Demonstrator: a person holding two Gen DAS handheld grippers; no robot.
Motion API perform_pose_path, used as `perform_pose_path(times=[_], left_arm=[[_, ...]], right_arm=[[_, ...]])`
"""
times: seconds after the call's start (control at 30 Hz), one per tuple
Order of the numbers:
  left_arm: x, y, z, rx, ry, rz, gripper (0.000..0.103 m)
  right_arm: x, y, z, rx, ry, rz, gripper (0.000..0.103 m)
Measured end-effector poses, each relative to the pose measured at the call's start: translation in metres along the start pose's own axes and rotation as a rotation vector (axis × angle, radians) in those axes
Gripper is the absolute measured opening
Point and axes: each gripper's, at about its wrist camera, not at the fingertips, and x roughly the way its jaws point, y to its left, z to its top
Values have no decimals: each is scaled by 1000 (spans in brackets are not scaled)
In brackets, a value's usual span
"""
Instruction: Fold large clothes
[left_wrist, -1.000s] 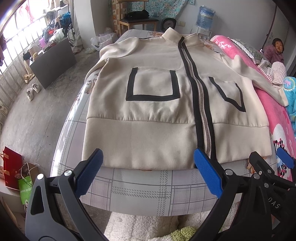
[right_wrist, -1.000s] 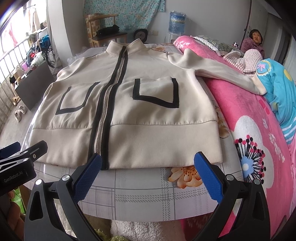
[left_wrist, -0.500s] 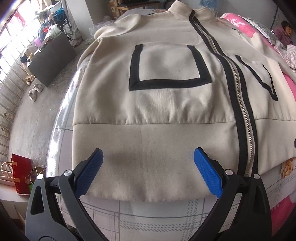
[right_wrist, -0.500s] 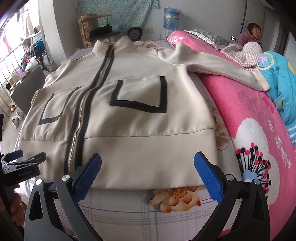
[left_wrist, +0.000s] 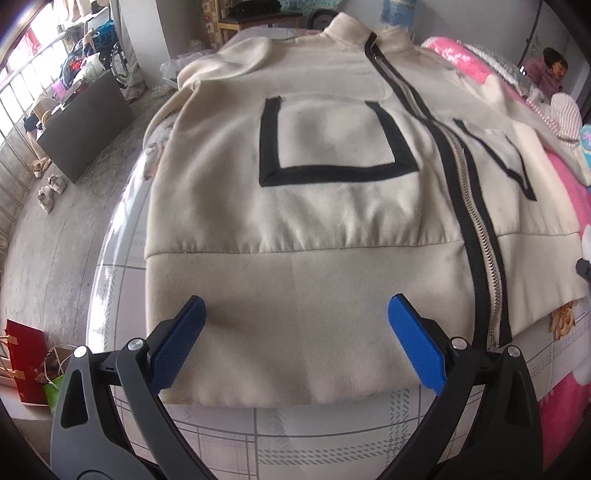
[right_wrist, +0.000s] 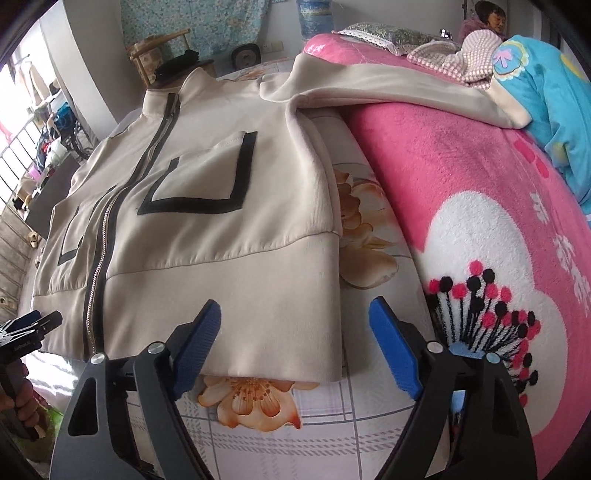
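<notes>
A cream zip jacket (left_wrist: 332, 221) with black pocket trim lies flat, front up, on the bed, collar far, hem toward me. My left gripper (left_wrist: 295, 317) is open and empty, just above the hem's left part. My right gripper (right_wrist: 295, 325) is open and empty over the hem's right corner. The jacket also shows in the right wrist view (right_wrist: 207, 229), with its right sleeve (right_wrist: 406, 96) stretched over the pink blanket. The left gripper also shows at the left edge of the right wrist view (right_wrist: 31, 321).
The bed sheet (left_wrist: 295, 435) has a grid and flower print. A pink blanket (right_wrist: 480, 206) and a blue cover (right_wrist: 554, 96) lie to the right. A person (right_wrist: 487, 18) sits at the far right. Floor, shoes (left_wrist: 48, 188) and bags (left_wrist: 26, 362) are to the left.
Both grippers have moved forward and down toward the jacket's hem. The right one has shifted to the hem's right corner and its jaws have narrowed slightly.
</notes>
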Motion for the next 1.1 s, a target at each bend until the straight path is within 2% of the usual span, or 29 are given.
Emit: perform_pose_path(times=[0.1, 0.17, 0.2, 0.27, 0.3, 0.37, 0.4, 0.47, 0.53, 0.6, 0.7, 0.8, 0.9, 1.0, 1.1], left_arm=[[-18, 24, -3, -54, -81, -2, 95], [-19, 39, -5, -93, -92, 22, 93], [-16, 46, -6, -110, -80, 30, 79], [-7, 56, -8, -140, -36, 29, 59], [-3, 60, -9, -156, -25, 32, 52], [-2, 61, -12, -142, -52, 48, 48], [-1, 59, -11, -128, -56, 44, 43], [1, 57, -9, -123, -71, 42, 40], [2, 58, -9, -129, -87, 31, 33], [1, 60, -8, -143, -92, 29, 15], [-11, 57, -6, -126, -110, 45, 9], [-39, 47, -7, -58, -182, 70, 8], [-63, 40, -13, -23, -229, 59, 8], [-77, 38, -26, -7, -231, 52, 8], [-89, 43, -46, -18, -196, 34, 8]], right_arm=[[1, -4, -4, -6, 2, 6, 67], [1, -5, -6, -18, -3, -4, 63], [0, -4, -7, -22, -7, -9, 59], [-2, -6, -8, -30, -15, -17, 54], [-2, -6, -9, -36, -15, -21, 47], [0, -7, -8, -36, -10, -18, 34], [3, -8, -7, -35, -8, -11, 28], [8, -8, -5, -46, -10, -15, 22], [14, -4, -3, -72, -16, -26, 14], [15, 0, 0, -95, -23, -31, 8], [-1, 5, 4, -120, -58, -24, 6], [-25, 7, 6, -136, -104, -15, 5], [-44, 8, 2, -149, -136, -6, 5], [-56, 6, -9, -156, -140, -2, 5], [-72, 0, -27, -150, -132, 5, 5]])
